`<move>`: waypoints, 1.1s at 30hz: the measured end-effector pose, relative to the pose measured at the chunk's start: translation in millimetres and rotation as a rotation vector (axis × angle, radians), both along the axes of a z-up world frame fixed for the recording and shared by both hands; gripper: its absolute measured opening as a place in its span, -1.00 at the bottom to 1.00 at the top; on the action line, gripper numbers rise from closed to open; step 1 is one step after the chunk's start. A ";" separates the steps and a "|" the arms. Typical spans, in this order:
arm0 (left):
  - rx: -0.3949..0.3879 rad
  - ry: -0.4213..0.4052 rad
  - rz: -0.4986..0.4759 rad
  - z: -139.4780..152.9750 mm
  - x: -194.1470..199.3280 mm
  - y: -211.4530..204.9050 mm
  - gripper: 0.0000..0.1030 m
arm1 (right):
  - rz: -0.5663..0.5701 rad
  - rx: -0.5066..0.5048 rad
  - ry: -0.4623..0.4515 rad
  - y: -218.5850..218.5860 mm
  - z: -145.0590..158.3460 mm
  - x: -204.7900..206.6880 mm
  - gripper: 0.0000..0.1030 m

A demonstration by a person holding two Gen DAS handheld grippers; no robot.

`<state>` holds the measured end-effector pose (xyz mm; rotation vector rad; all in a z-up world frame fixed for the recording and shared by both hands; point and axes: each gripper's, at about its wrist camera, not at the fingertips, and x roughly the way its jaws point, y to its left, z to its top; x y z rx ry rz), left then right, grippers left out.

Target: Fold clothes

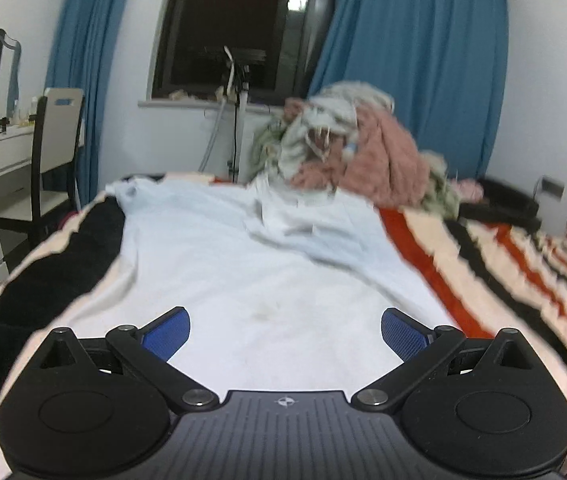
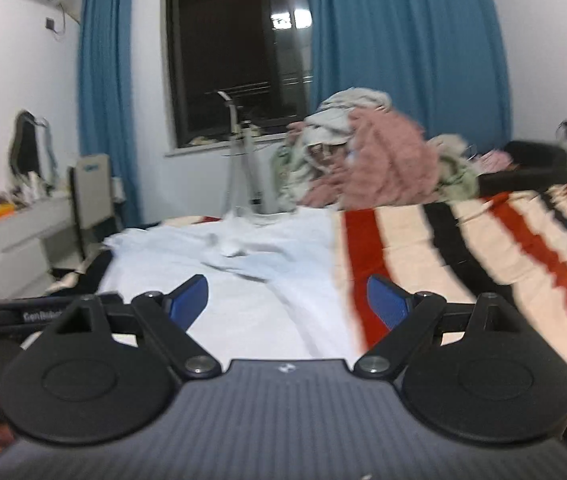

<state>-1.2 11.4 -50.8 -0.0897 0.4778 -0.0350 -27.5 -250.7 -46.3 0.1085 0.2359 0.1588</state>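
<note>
On fuzzy striped blanket [image 1: 503, 264]: flat, creased white tee [image 1: 243, 264], claws spread.

Both wrist views look low along the bed [image 1: 483, 264] toward the window [image 2: 235, 52].

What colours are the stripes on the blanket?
The blanket has red, black and cream stripes, clearest in the right wrist view.

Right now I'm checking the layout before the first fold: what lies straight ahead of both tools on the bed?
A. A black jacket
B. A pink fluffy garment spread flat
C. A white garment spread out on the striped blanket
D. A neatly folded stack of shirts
C: a white garment lies spread on the striped blanket ahead of the open left tool and right tool.
</note>
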 end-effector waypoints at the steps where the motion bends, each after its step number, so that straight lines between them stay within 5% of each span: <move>1: 0.004 0.018 -0.001 -5.1 5.0 -2.8 0.99 | -0.005 0.005 -0.005 -2.7 0.2 1.8 0.71; 6: -0.017 0.096 -0.039 -27.2 28.2 -8.8 0.89 | -0.040 0.075 -0.003 -25.8 1.4 13.1 0.71; 13: -0.023 0.088 -0.248 -32.3 19.5 -41.6 0.72 | -0.233 0.193 -0.079 -96.8 13.3 0.1 0.71; 15: -0.042 0.096 -0.310 -30.9 14.8 -57.6 0.49 | -0.282 0.225 -0.103 -111.9 13.6 -6.6 0.71; 22: -0.234 0.259 -0.498 -42.1 6.9 -140.8 0.16 | -0.325 0.317 -0.086 -137.2 2.8 -12.0 0.71; 26: -0.270 0.347 -0.558 -57.6 9.6 -186.4 0.09 | -0.330 0.320 -0.096 -135.9 -0.1 -13.9 0.71; 28: -0.264 0.403 -0.543 -69.5 15.7 -201.9 -0.53 | -0.330 0.319 -0.090 -137.3 -2.3 -14.0 0.71; 29: -0.272 0.420 -0.535 -72.5 17.8 -202.8 -1.00 | -0.329 0.321 -0.085 -137.5 -3.2 -13.4 0.72; 33: -0.338 0.453 -0.511 -66.7 17.7 -185.1 -0.99 | -0.334 0.319 -0.079 -136.5 -5.5 -15.2 0.71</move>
